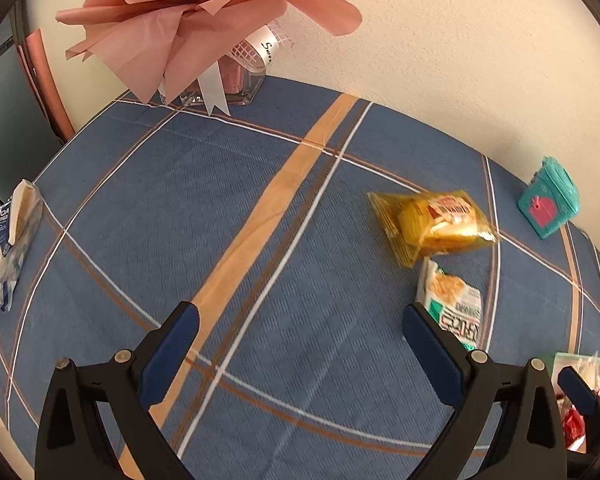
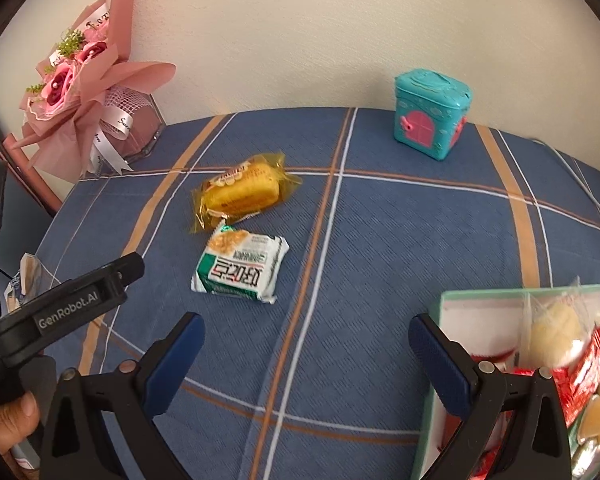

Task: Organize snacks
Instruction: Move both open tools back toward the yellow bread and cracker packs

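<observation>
A yellow snack packet (image 2: 242,196) and a green-and-white snack packet (image 2: 242,268) lie side by side on the blue plaid tablecloth (image 2: 380,240). Both also show in the left wrist view: the yellow packet (image 1: 434,222) and the green-and-white packet (image 1: 456,308). A green box (image 2: 446,312) holding several snacks sits at the right. A blue-and-white packet (image 1: 4,240) lies at the table's left edge. My right gripper (image 2: 306,350) is open and empty, above the cloth beside the box. My left gripper (image 1: 300,340) is open and empty; it shows at the left in the right wrist view (image 2: 100,288).
A pink bouquet (image 2: 80,88) stands at the back left against the wall. A teal toy house box (image 2: 432,114) stands at the back right. The table's left edge drops off beside a dark area.
</observation>
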The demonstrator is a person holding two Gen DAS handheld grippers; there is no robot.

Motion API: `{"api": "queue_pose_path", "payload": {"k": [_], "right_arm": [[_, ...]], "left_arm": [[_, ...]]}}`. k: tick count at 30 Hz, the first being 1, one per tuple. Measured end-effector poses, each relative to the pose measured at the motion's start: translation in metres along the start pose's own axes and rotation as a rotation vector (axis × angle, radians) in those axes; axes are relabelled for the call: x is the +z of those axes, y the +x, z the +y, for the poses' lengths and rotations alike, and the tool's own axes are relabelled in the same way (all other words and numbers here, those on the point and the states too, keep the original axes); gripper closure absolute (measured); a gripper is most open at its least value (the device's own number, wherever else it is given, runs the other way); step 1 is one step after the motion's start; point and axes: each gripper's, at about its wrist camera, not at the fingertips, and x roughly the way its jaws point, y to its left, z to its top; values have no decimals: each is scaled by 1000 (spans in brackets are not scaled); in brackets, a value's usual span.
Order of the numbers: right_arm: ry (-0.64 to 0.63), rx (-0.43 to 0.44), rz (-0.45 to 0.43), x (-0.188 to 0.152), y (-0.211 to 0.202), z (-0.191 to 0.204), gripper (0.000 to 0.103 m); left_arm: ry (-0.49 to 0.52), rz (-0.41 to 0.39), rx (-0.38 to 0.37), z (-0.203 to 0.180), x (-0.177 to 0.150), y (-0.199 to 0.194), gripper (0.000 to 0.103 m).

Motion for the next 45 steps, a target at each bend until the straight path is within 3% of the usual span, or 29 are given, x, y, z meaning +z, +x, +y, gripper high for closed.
{"api": "queue_pose_path", "payload": {"k": [16, 23, 29, 32, 40, 45], "right_arm": [[-66, 16, 15, 14, 68, 40, 0], [-73, 6, 2, 17, 85, 44, 1], [-46, -33, -30, 25, 79, 23, 6], [-7, -26, -16, 27, 82, 7, 7], [46, -7, -24, 35, 81, -19, 31], [58, 11, -20, 36, 80, -27, 38]], "left_arm": [[-42, -35, 63, 27, 15, 30, 2], [-47, -53, 39, 25, 20, 34, 2], [-31, -48, 1, 13, 26, 31, 2], [10, -29, -24, 1, 30, 30, 2], [181, -20, -97, -48, 48, 24, 2], [304, -4, -108, -85, 59, 27, 2]]}}
